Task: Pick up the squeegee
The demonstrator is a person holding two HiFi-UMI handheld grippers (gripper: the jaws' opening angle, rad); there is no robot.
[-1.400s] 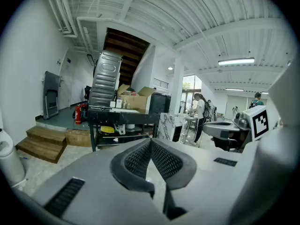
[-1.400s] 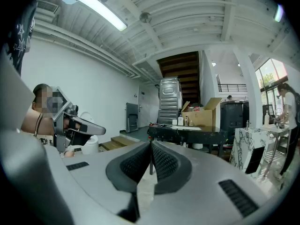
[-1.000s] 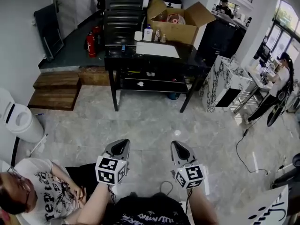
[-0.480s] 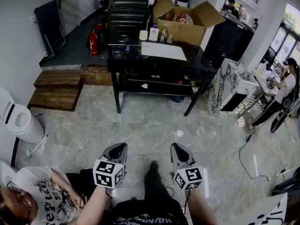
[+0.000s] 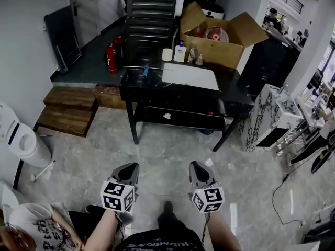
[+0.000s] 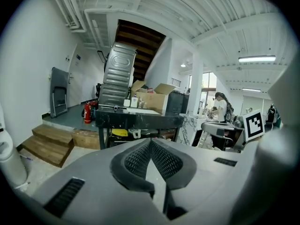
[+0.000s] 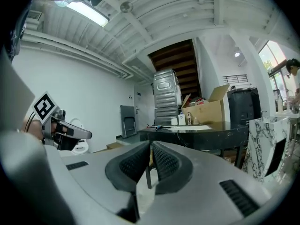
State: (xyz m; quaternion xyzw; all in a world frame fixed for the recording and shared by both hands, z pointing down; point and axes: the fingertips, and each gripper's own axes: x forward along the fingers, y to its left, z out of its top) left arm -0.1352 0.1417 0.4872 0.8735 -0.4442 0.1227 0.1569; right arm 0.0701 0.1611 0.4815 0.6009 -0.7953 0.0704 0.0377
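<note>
The squeegee [image 5: 144,70], a thin metal bar with a blue handle, lies on the left part of the black table [image 5: 235,95], far ahead of both grippers. It shows small in the left gripper view [image 6: 115,107] and in the right gripper view [image 7: 157,125]. My left gripper [image 5: 131,166] and right gripper [image 5: 196,164] are held side by side low in the head view, over the floor, both pointing at the table. The left gripper's [image 6: 150,141] pads meet with nothing between them. The right gripper's [image 7: 151,144] tips also meet and hold nothing.
On the table are an open cardboard box [image 5: 220,33], bottles [image 5: 180,51], a white roll [image 5: 167,55] and a white sheet [image 5: 191,76]. Wooden steps [image 5: 68,109], a fire extinguisher [image 5: 110,58] and a white bin [image 5: 18,137] are left. A marble cabinet [image 5: 272,114] stands right. A person [image 5: 36,229] sits at lower left.
Both grippers and the head view have moved forward toward the black table, which now looks nearer and larger. Both grippers stay shut and empty.
</note>
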